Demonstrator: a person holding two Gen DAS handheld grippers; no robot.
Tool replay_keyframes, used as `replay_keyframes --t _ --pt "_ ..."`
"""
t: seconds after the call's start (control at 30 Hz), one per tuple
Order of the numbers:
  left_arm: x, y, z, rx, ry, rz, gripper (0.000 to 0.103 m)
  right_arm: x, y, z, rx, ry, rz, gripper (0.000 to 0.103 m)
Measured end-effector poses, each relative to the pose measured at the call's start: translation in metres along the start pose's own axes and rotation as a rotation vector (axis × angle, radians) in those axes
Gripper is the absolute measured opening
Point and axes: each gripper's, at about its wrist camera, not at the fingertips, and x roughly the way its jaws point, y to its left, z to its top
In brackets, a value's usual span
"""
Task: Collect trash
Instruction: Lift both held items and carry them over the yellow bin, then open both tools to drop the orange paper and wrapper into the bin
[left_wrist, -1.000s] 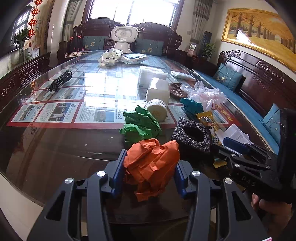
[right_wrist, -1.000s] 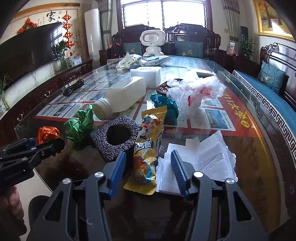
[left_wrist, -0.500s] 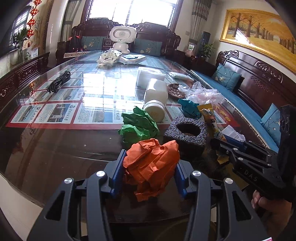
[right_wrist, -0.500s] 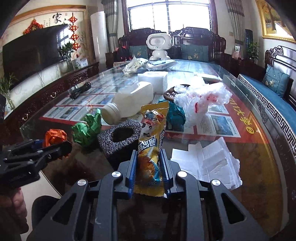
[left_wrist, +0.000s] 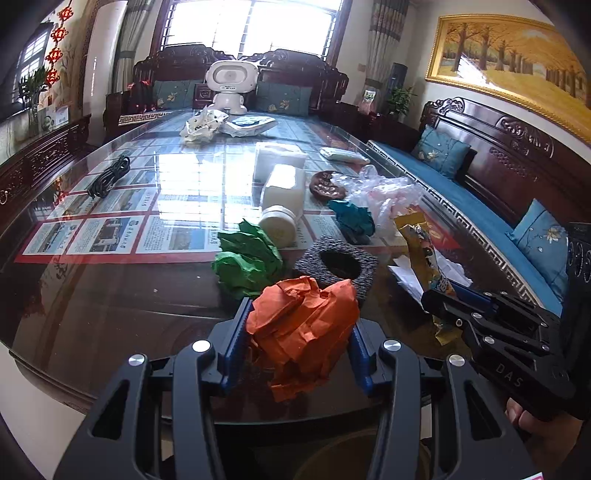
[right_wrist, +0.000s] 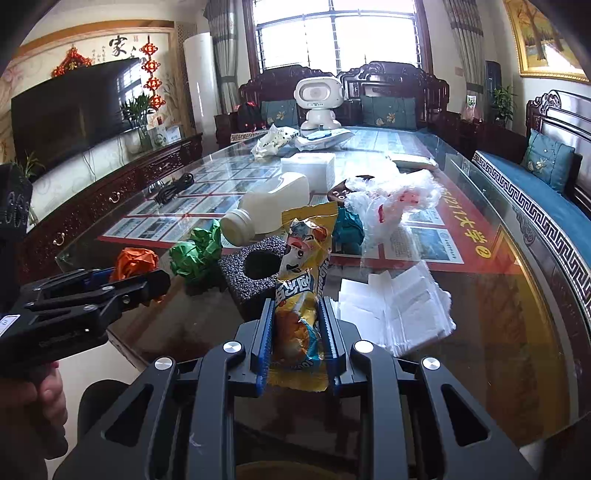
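Note:
My left gripper (left_wrist: 297, 332) is shut on a crumpled orange paper ball (left_wrist: 303, 325), held above the near edge of the glass table (left_wrist: 110, 288). My right gripper (right_wrist: 297, 325) is shut on a yellow snack wrapper (right_wrist: 303, 280), lifted upright off the table. The wrapper also shows in the left wrist view (left_wrist: 424, 251), held by the right gripper (left_wrist: 443, 299). The orange ball shows in the right wrist view (right_wrist: 135, 260) in the left gripper (right_wrist: 147, 284). On the table lie a green paper ball (left_wrist: 247, 262), a black foam block (left_wrist: 338, 264), a teal paper ball (left_wrist: 352, 219) and a clear plastic bag (right_wrist: 395, 201).
A white plastic bottle (right_wrist: 269, 206) lies on its side behind the foam block. White folded papers (right_wrist: 395, 306) lie at the right. A white foam box (left_wrist: 279, 160), a black cable (left_wrist: 109, 177) and a white toy robot (left_wrist: 231, 86) stand farther back. Sofas line the right side.
My right gripper has closed on the yellow snack wrapper and lifted it upright off the table. My left gripper still holds the orange ball and has risen slightly.

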Motion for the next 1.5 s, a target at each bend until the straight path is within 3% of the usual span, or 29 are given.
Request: replay_keyframes --t 0.33,0.57,0.77,0.93,1.17,1.2,1.23,1.27,1.5 --pt "-0.024 -0.038 -0.033 0.056 0.021 -0.053 0.048 -0.055 0.000 -0.032 0.005 -0.033 0.006 0.024" --pt "-0.038 -0.060 -0.073 0.105 0.061 -0.075 0.048 -0.090 0.003 -0.076 0.016 -0.024 -0.004 0.024" --pt "-0.046 -0.070 -0.113 0.128 0.099 -0.104 0.048 -0.108 0.006 -0.124 0.033 0.023 -0.013 0.024" --pt "-0.038 -0.072 -0.151 0.129 0.179 -0.113 0.048 -0.109 0.008 -0.165 0.052 0.101 -0.015 0.024" --pt "-0.021 -0.073 -0.186 0.141 0.271 -0.110 0.048 -0.103 0.008 -0.194 0.081 0.163 -0.024 0.025" --pt "-0.019 -0.073 -0.189 0.144 0.283 -0.111 0.048 -0.101 0.007 -0.198 0.088 0.173 -0.036 0.030" --pt "-0.017 -0.074 -0.192 0.145 0.292 -0.114 0.048 -0.101 0.005 -0.200 0.094 0.181 -0.047 0.049" --pt "-0.015 -0.075 -0.195 0.148 0.302 -0.117 0.048 -0.102 0.004 -0.201 0.101 0.175 -0.055 0.056" --pt "0.004 -0.084 -0.209 0.162 0.365 -0.137 0.048 -0.109 -0.011 -0.205 0.126 0.154 -0.061 0.057"
